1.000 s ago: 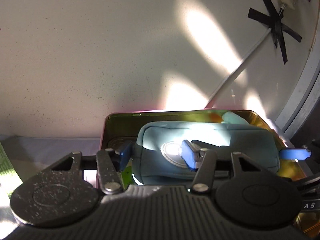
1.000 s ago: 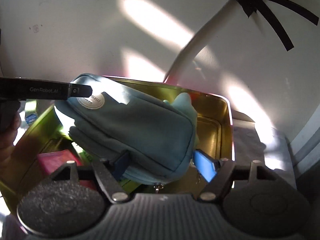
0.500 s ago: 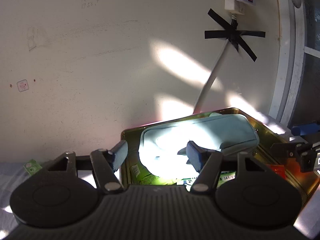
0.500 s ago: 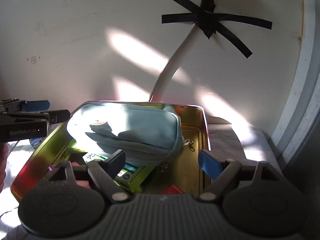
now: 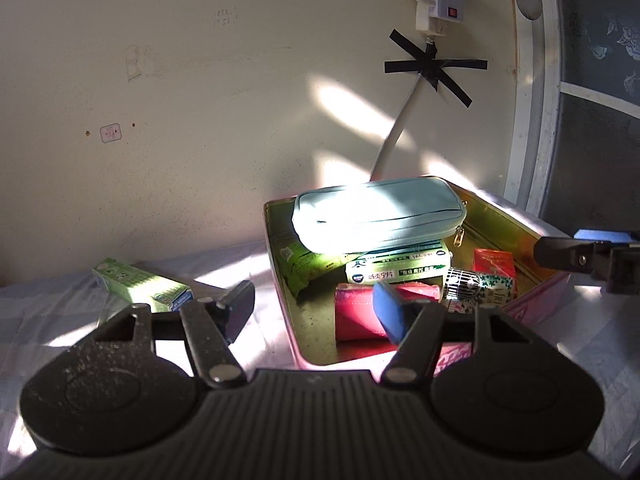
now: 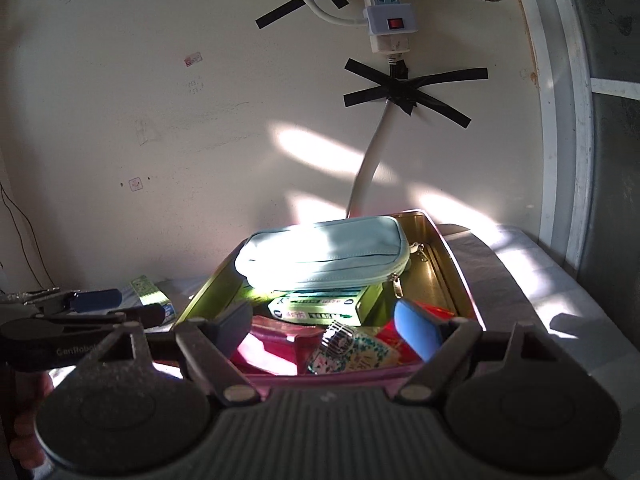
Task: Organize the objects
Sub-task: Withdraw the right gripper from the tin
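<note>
Pouch point(image 5: 378, 214) sits in the tin point(image 5: 516, 224), on top of the green box point(image 5: 396, 266). Left gripper point(image 5: 314, 312) and right gripper point(image 6: 328, 326): fingers apart, holding nothing. Only the left view shows the whole carton point(image 5: 140, 284) on the cloth beside the tin; the right view shows the left gripper side-on.

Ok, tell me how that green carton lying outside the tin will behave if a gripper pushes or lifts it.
The green carton looks like thin card with flat faces, so it would probably slide on the cloth rather than roll. It lies on its long side, so tipping seems unlikely. Its walls may dent under a hard squeeze; its weight cannot be judged.
</note>
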The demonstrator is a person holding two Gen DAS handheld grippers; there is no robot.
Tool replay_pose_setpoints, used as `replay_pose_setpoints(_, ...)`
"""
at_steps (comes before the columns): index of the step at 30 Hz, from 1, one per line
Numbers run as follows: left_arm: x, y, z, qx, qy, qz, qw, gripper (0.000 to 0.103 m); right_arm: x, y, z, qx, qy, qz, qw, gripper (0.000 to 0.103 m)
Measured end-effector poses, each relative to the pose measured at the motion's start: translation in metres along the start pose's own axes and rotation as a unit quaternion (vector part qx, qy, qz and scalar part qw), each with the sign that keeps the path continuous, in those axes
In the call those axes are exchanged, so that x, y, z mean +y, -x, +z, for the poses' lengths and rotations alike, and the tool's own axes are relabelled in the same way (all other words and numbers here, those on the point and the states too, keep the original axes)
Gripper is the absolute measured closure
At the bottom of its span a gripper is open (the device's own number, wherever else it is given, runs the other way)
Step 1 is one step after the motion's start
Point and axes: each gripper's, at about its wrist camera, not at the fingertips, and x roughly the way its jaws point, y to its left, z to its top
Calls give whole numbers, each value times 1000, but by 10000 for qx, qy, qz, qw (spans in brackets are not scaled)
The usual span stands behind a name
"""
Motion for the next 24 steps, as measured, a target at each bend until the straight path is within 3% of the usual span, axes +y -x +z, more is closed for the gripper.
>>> replay_pose_setpoints(6,27,19,-27,63,208,30,9998,36,32,12,-21,-115,-192,102,9997,21)
replay_pose_setpoints(15,72,14,-77,182,314,110,9993,36,73,18,-40,-243,-311,104,9992,21)
replay_pose_setpoints(24,129,4,-87,192,587,262,9977,36,122,-7,-32,-188,23,86,9998,22)
